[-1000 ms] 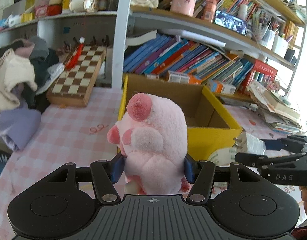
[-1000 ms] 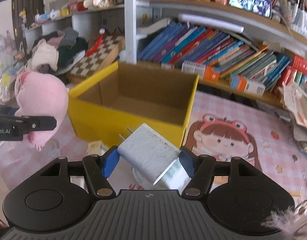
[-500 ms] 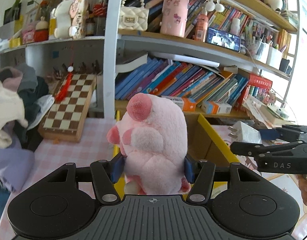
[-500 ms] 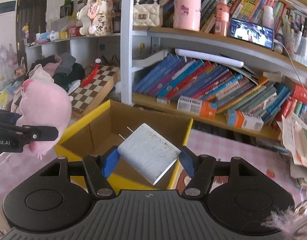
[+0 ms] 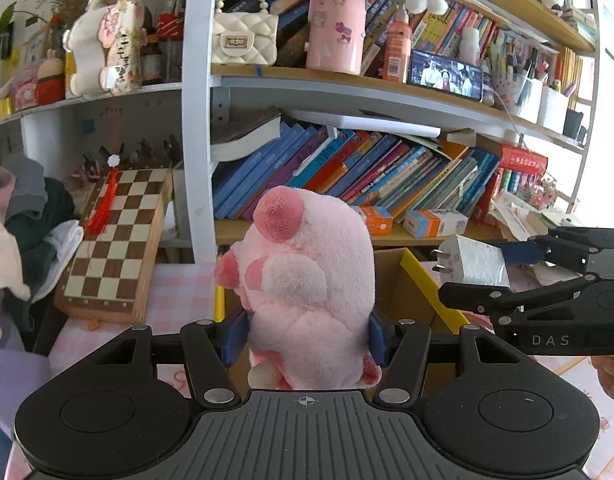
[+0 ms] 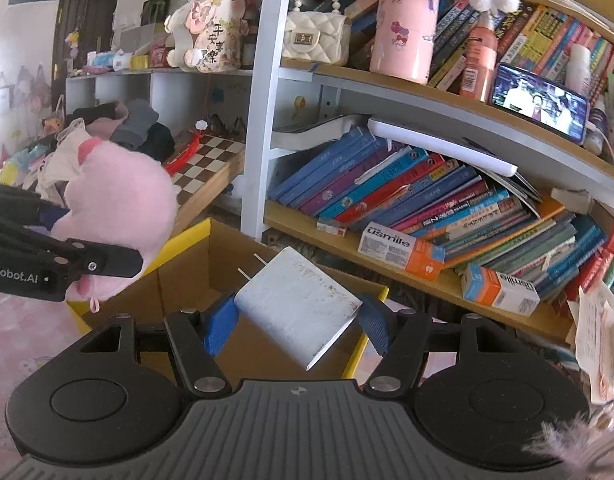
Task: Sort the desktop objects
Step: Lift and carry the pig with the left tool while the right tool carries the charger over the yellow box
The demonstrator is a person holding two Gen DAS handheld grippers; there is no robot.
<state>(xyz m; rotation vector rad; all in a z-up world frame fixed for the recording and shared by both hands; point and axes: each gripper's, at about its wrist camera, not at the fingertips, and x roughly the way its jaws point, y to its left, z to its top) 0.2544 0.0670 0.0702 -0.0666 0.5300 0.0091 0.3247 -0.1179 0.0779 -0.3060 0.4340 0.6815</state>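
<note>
Gripping the pink plush pig (image 5: 307,280), the left tongs (image 5: 307,338) hold it above the yellow cardboard box (image 6: 195,256). Just beside, the right tongs (image 6: 295,320) clamp a white charger plug (image 6: 299,308), tilted, over the same box, before the bookshelf (image 6: 427,88).

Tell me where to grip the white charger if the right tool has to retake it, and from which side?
Grip the white charger across its two broad flat faces, as the right tool holds it now, coming from the end opposite the prongs. The flat sides seat the blue pads squarely; the prongs point away toward the yellow box and probably offer no safe hold.
</note>
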